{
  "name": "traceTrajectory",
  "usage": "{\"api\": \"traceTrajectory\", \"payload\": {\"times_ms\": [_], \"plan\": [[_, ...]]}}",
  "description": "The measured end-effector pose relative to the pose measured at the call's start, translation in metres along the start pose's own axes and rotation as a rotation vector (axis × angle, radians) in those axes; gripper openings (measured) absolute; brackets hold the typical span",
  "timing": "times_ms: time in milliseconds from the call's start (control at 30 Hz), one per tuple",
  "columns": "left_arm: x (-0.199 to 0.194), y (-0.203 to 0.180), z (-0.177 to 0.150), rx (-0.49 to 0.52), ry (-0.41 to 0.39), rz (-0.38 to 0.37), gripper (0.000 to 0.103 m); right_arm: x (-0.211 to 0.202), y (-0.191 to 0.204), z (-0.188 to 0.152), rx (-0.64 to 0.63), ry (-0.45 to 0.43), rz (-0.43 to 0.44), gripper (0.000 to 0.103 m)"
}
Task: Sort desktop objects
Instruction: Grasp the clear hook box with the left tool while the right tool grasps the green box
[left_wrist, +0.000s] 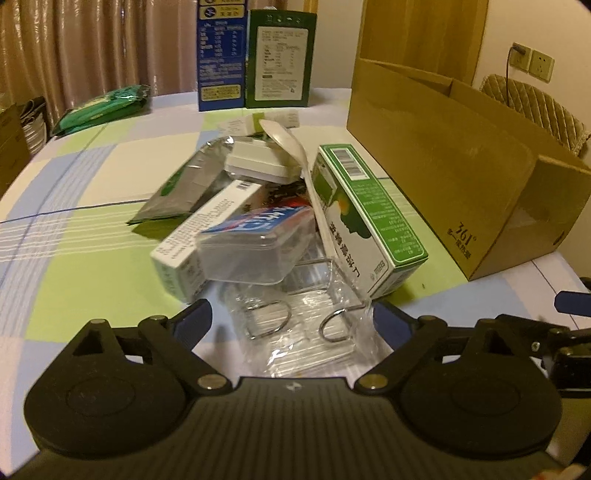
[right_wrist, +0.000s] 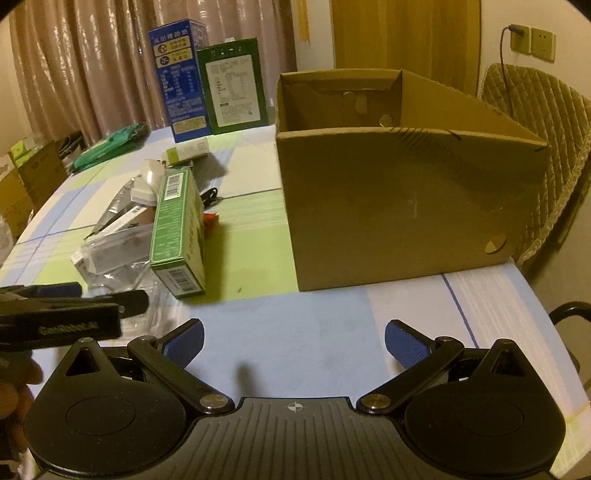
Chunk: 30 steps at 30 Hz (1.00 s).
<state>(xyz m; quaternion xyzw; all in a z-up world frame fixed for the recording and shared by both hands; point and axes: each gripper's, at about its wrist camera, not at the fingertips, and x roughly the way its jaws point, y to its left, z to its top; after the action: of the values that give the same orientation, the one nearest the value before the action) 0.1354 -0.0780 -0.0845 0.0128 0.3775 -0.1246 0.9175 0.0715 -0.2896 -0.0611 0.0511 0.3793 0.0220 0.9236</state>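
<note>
The left claw (left_wrist: 291, 321) sits low over the tabletop (left_wrist: 74, 229), level, fingers spread wide around a clear plastic packet with metal hooks (left_wrist: 299, 332). It grips nothing. Just beyond lies the pile: a white carton (left_wrist: 192, 240), a clear lidded case (left_wrist: 255, 247), a white spoon (left_wrist: 306, 173) and a green carton (left_wrist: 365, 221). The right claw (right_wrist: 293, 345) hovers level over bare cloth, fingers wide apart and empty, facing the open cardboard box (right_wrist: 399, 206) standing to the pile's right.

We cannot see the floor inside the cardboard box (right_wrist: 406, 206); its near wall hides it. Left of the box, the blue carton (left_wrist: 221, 55) is cut off at the top edge, and the lettering on the clear case (left_wrist: 255, 247) is blurred.
</note>
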Motion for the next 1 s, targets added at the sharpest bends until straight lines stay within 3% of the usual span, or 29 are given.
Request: {"api": "traceTrajectory", "payload": {"times_ms": [67,167,300,600,733,800,1000], "plan": [[0.007,-0.001,0.000,0.000,0.005,-0.003,0.090,0.003,-0.001,0.000,0.005,0.010,-0.002,0.101],[0.011,-0.002,-0.001,0.000,0.003,-0.001,0.079,0.006,0.002,-0.001,-0.009,0.015,-0.010,0.101],[0.000,0.000,-0.002,0.032,-0.001,0.024,0.059,0.005,0.008,-0.002,-0.036,0.006,-0.003,0.101],[-0.028,0.041,-0.018,0.002,0.010,0.096,0.059,0.001,0.035,-0.003,-0.123,-0.011,0.114,0.101],[-0.033,0.055,-0.024,-0.013,-0.012,0.112,0.069,0.007,0.054,0.000,-0.182,-0.020,0.167,0.101],[-0.034,0.059,-0.025,-0.011,-0.015,0.106,0.069,0.015,0.064,0.004,-0.211,-0.028,0.172,0.101],[-0.033,0.066,-0.026,-0.021,-0.039,0.111,0.072,0.046,0.085,0.022,-0.264,-0.057,0.164,0.075]]}}
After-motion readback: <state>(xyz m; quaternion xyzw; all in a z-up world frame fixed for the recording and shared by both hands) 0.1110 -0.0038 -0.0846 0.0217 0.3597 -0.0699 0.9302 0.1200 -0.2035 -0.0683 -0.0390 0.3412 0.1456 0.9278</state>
